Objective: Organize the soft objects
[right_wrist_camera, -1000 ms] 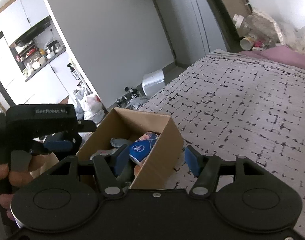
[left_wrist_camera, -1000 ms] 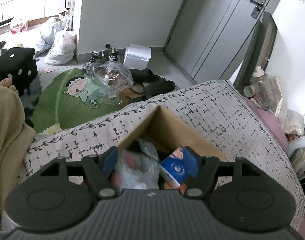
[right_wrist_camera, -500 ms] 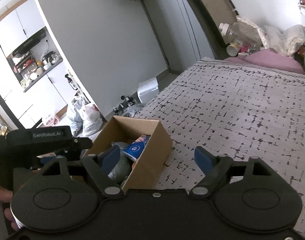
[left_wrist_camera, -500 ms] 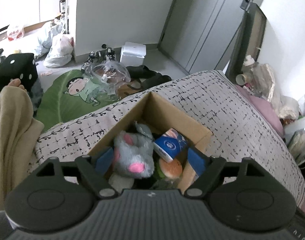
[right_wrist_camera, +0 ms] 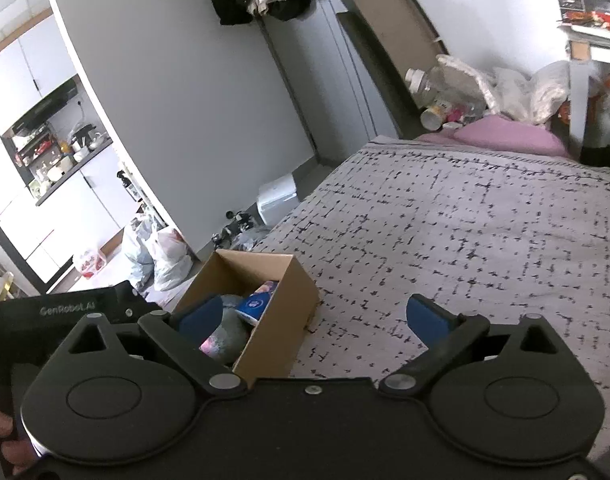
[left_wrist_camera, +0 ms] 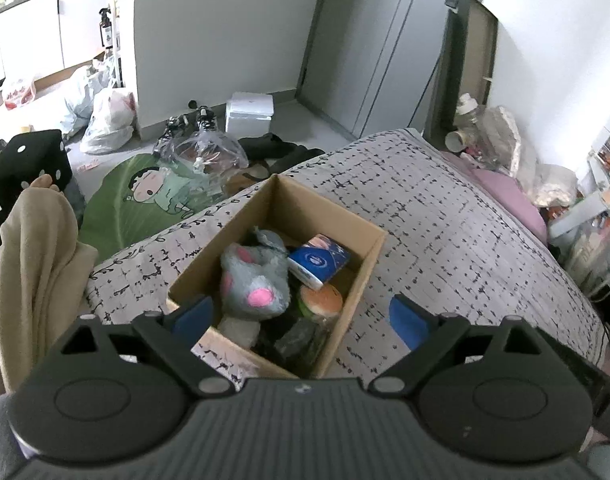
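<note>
An open cardboard box point(left_wrist_camera: 365, 264) point(right_wrist_camera: 281, 320) sits on the bed near its foot. Inside lie a grey plush with pink patches point(left_wrist_camera: 255, 280) point(right_wrist_camera: 225, 338), a blue tissue pack point(left_wrist_camera: 319, 260) point(right_wrist_camera: 259, 304), a burger-shaped toy point(left_wrist_camera: 321, 300) and a dark item point(left_wrist_camera: 301, 340). My left gripper point(left_wrist_camera: 301, 318) hovers above and just behind the box, its jaws opening wide, nothing between the pads. My right gripper point(right_wrist_camera: 313, 316) hangs beside the box's right wall, jaws also opening, holding nothing. The left gripper's black body point(right_wrist_camera: 65, 312) shows at the left of the right wrist view.
The bedspread point(left_wrist_camera: 445, 220) point(right_wrist_camera: 485, 240) is grey with black dashes; a pink pillow point(right_wrist_camera: 505, 140) and bags lie at its head. On the floor: a green cartoon mat point(left_wrist_camera: 145, 196), plastic bags point(left_wrist_camera: 109, 124), a white box point(left_wrist_camera: 249, 112), a dice-pattern cube point(left_wrist_camera: 29, 160). A beige cloth point(left_wrist_camera: 29, 276) hangs left.
Both grippers have pulled back and up from the box, and their jaws have spread wider. The whole box and its contents now show in the left wrist view.
</note>
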### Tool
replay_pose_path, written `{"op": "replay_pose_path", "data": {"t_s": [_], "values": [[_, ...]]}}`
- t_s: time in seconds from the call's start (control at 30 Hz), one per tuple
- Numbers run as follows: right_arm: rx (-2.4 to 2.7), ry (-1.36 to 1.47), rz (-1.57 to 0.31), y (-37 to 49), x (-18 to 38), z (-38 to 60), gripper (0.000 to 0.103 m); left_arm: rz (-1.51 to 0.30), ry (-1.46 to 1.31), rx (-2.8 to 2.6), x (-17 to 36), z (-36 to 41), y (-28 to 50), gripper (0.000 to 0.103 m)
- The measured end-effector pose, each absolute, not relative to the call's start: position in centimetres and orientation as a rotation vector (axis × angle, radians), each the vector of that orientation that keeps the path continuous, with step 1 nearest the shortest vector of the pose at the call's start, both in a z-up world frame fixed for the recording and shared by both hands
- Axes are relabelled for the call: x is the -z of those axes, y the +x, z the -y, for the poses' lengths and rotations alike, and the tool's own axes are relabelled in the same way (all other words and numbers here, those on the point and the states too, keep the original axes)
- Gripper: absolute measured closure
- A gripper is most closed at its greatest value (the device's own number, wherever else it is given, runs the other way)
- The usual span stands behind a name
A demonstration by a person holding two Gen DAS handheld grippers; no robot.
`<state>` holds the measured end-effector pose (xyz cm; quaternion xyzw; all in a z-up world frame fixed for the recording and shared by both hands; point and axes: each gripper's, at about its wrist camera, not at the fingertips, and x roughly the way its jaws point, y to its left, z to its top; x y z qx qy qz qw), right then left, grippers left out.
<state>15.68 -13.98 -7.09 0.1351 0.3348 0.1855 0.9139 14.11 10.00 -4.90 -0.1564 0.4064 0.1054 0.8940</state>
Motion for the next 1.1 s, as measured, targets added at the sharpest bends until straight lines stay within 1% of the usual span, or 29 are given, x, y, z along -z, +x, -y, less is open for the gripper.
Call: {"op": "replay_pose_path", "data": {"t_s": [0.1, 0.43, 0.5, 1.1], "values": [[-0.37, 0.289, -0.683, 15.1, 6.7, 14.8, 0.0, -0.839, -0.313, -0.208, 4.3, -9.3, 13.4, 0.004], [-0.348, 0.305, -0.683, 13.2, 5.3, 16.6, 0.0, -0.821, -0.281, -0.18, 2.9, -7.4, 10.7, 0.003], [-0.346, 0.296, -0.687, 12.8, 5.1, 16.8, 0.0, -0.818, -0.276, -0.175, 2.7, -7.1, 10.2, 0.0], [-0.318, 0.244, -0.702, 8.2, 2.7, 19.6, 0.0, -0.783, -0.227, -0.122, 0.8, -5.0, 6.3, 0.0]]}}
